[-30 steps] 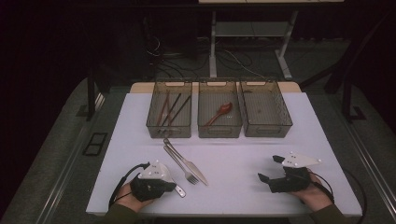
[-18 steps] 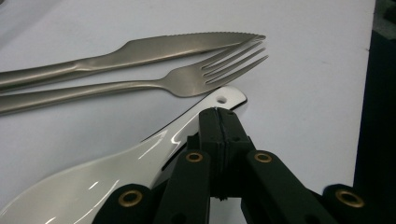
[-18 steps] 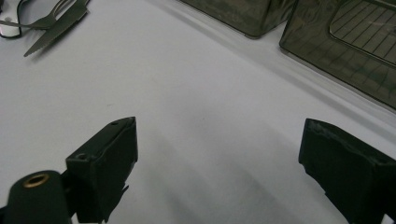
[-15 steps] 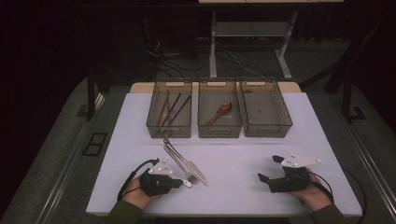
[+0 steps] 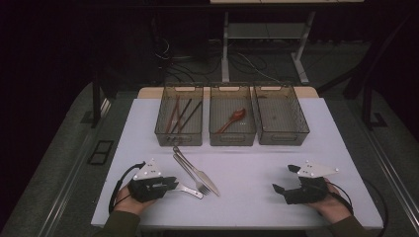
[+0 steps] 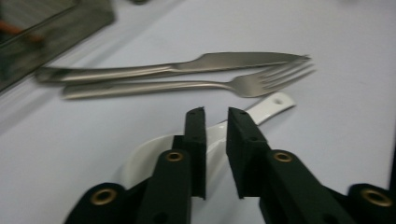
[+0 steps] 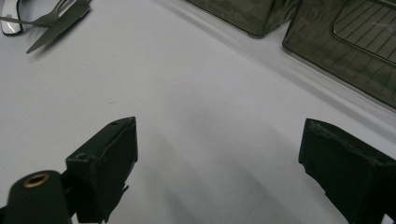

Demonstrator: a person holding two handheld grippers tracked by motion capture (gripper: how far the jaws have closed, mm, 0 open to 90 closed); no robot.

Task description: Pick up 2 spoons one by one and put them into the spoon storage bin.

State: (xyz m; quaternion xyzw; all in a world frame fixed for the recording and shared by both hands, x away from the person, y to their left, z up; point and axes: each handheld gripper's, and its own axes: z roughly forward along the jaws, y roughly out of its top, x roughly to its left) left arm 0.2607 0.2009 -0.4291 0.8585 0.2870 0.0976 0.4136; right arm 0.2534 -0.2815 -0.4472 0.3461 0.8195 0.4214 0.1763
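Left gripper point(image 6: 215, 116) low over white spoon point(image 6: 261, 109) — jaws just parting, narrow gap; right gripper point(image 7: 217, 154) resting level — jaws wide.

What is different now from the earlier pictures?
The left claw has slid forward along the white spoon toward the fork and knife, and its jaws have just been opening slightly, the spoon's handle under them. The right claw, open, and the three bins stayed as they were.

The fork point(image 5: 190, 171) and knife point(image 5: 197, 172) are lying side by side before the bins point(image 5: 232, 140). The spoon point(image 5: 187, 189) is lying just left of them.
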